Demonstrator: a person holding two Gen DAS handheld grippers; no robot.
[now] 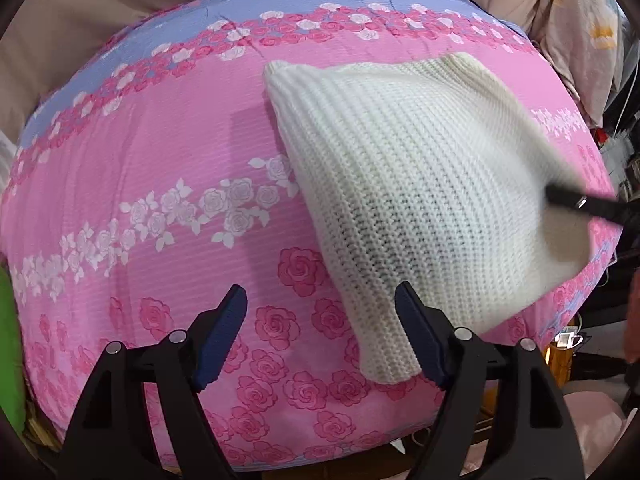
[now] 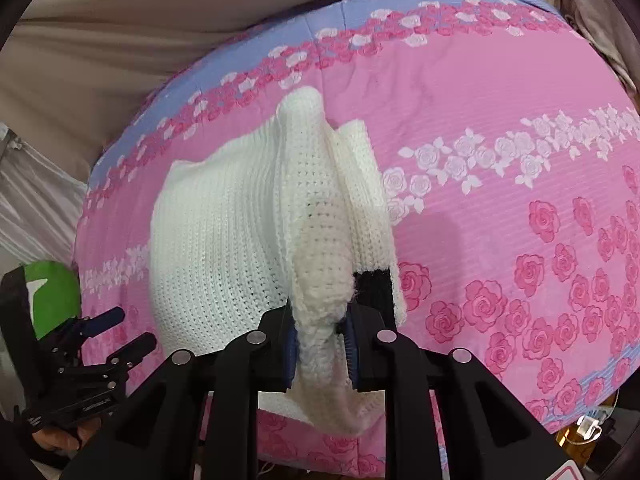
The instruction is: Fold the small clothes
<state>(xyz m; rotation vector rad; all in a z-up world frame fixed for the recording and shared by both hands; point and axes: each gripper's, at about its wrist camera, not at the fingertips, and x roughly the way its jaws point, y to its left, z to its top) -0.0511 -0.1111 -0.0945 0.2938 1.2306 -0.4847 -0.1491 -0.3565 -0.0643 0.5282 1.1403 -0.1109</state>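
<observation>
Right hand-held gripper [image 2: 321, 344]: jaws pinched tight on a bunched fold of the white knit garment [image 2: 224, 240], blue pads pressing the knit from both sides. A black patch [image 2: 374, 288] shows in the knit just above the grip; can't tell what it is. Cloth rises from the grip in a ridge, w/ the rest draping left and down onto the bed cover [image 2: 500, 128]. A flap hangs below the jaws, over the bed's near edge.

Left hand-held gripper [image 1: 320, 320]: jaws spread wide, nothing between them, hovering over the bed cover [image 1: 160, 140]. Its right finger sits just beside the lower corner of the white knit garment [image 1: 420, 180]; touching or not, can't tell. In the right wrist view the left hand-held gripper [image 2: 132, 332] is low at left, near the garment's left edge.

Garment sits right of centre in the left wrist view, far side lying on the cover, right side lifted by the right hand-held gripper [image 1: 568, 200], seen blurred at the frame's right.

Bed cover: pink w/ rose print, white flower band, lilac stripe at the far edge. Beige fabric [image 1: 100, 20] behind. Green item [image 2: 52, 292] at left.
</observation>
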